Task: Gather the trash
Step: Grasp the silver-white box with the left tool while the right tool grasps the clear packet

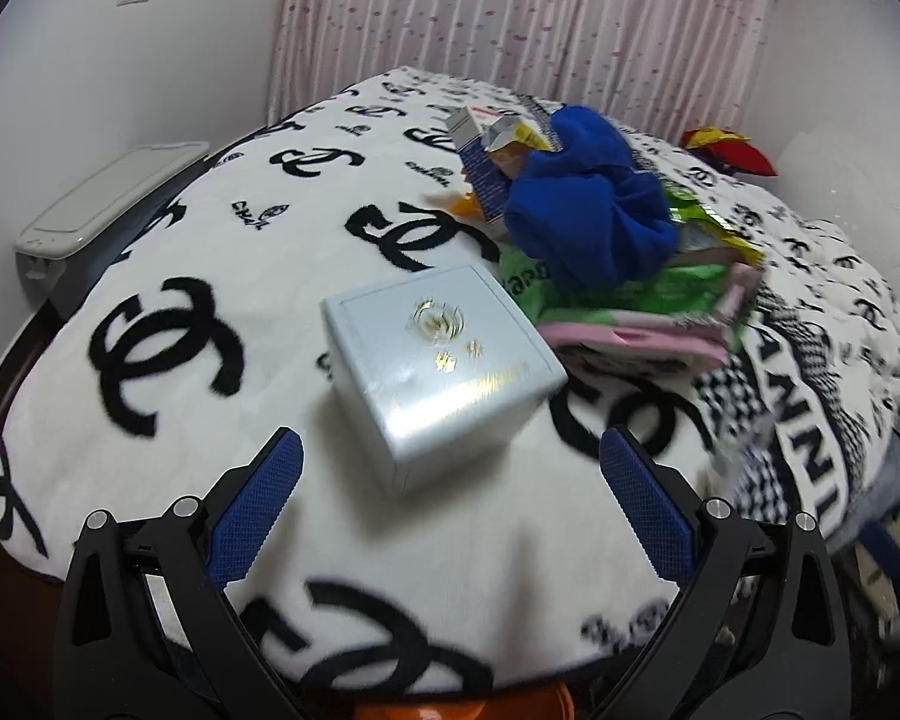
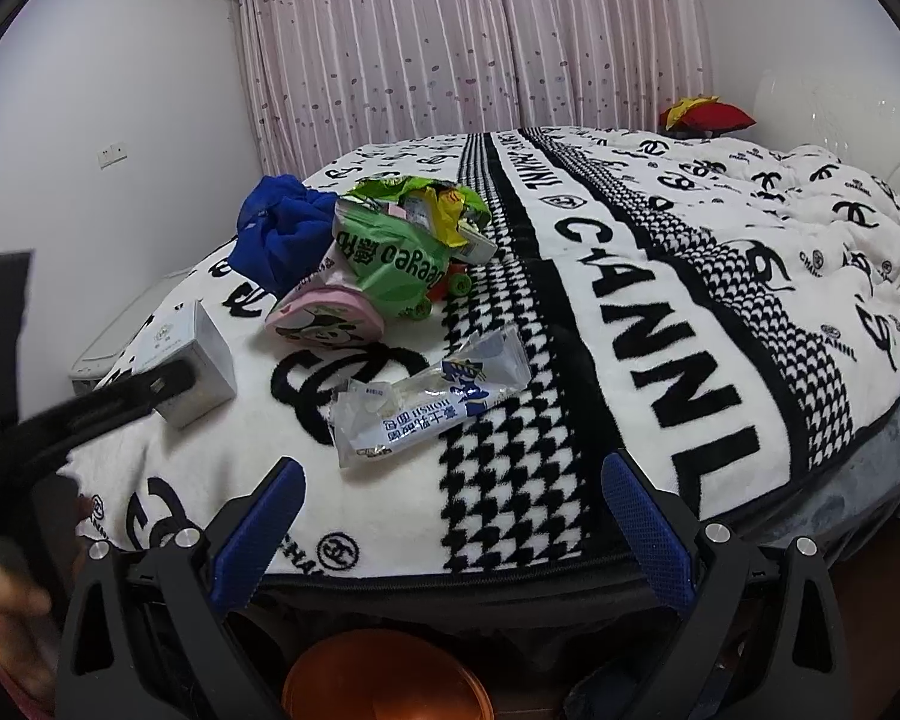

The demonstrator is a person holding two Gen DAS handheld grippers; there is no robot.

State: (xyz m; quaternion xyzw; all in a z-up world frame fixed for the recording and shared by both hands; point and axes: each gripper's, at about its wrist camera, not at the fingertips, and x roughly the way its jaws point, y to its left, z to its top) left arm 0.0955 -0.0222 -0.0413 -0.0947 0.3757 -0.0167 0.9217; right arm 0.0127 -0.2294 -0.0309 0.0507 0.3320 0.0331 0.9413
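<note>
A pale blue box (image 1: 438, 360) lies on the bed blanket (image 1: 210, 420), just ahead of my open, empty left gripper (image 1: 450, 456). Behind it lies a pile: blue cloth (image 1: 588, 204), green wrapper (image 1: 630, 294), pink item (image 1: 636, 339) and a small carton (image 1: 480, 174). In the right wrist view my right gripper (image 2: 450, 480) is open and empty, a little short of a clear white-and-blue wrapper (image 2: 426, 396). The box (image 2: 192, 360), the blue cloth (image 2: 282, 234), the green wrapper (image 2: 402, 264) and the left gripper's arm (image 2: 90, 414) lie to the left.
A grey lidded bin (image 1: 108, 198) stands left of the bed by the wall. A red and yellow cushion (image 2: 708, 114) lies at the bed's far end. An orange round object (image 2: 384, 678) sits below the right gripper. Pink curtains (image 2: 480, 36) hang behind.
</note>
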